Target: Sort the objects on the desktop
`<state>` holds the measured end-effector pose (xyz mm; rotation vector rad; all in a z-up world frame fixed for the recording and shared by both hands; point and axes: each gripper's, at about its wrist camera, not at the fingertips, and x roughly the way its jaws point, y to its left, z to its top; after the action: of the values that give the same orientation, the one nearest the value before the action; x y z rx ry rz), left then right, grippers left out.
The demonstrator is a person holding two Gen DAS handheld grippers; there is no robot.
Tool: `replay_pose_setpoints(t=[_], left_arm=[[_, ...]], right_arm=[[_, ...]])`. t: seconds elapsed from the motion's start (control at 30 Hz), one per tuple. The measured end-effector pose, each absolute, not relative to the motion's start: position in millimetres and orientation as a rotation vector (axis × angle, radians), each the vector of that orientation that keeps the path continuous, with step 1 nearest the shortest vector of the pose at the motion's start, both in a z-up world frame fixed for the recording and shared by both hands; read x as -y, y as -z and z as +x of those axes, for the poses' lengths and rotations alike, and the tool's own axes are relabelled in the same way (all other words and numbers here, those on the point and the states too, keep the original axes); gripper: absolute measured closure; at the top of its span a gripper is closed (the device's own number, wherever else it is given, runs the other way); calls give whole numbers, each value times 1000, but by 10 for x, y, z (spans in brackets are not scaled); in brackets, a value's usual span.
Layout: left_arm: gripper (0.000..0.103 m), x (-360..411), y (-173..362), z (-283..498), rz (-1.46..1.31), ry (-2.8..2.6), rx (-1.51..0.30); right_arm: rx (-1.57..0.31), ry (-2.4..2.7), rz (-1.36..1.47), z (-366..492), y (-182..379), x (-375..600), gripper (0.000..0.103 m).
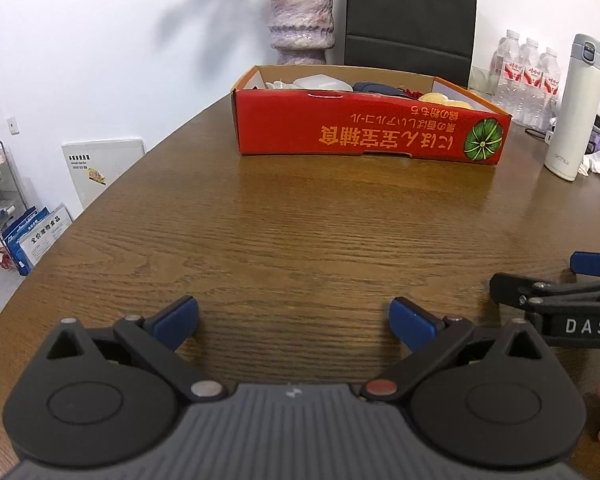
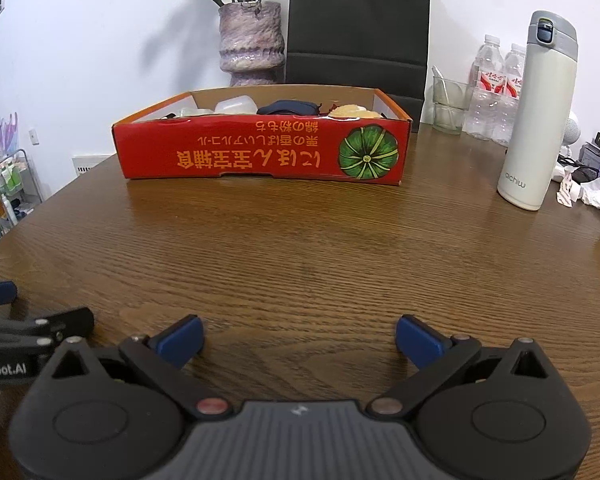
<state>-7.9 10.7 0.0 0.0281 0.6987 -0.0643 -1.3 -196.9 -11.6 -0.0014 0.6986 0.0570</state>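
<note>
Hovering low at frame bottom: L gripper and R gripper, both spread wide, nothing held. Bare table between. Red box w/ sorted items lies dead ahead, upper centre, long axis crosswise; R looks nearer.

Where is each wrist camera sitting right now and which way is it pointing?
Left wrist: low over the table, facing the red box; its own open left gripper shows, the other gripper at right edge.
Right wrist: beside it, same heading, red box ahead; own open right gripper shows, left gripper's side at left edge.
Shared: box, vase, white flask, water bottles.
</note>
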Motion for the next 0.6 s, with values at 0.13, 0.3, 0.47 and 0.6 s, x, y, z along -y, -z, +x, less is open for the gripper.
replay_pose_setpoints(t=[0.13, 0.3, 0.47, 0.6], left_arm=[[0, -107, -1, -80, 29, 65, -698], [0, -109, 2, -61, 28, 71, -698], [0, -104, 2, -52, 27, 70, -699], [0, -104, 2, -51, 27, 70, -699]], right_arm=[[-699, -55, -2, -2, 120, 1962, 0], [-699, -74, -8, 14, 120, 1932, 0], [-699, -84, -10, 9, 117, 1912, 0], [-699, -82, -9, -6, 116, 1911, 0]])
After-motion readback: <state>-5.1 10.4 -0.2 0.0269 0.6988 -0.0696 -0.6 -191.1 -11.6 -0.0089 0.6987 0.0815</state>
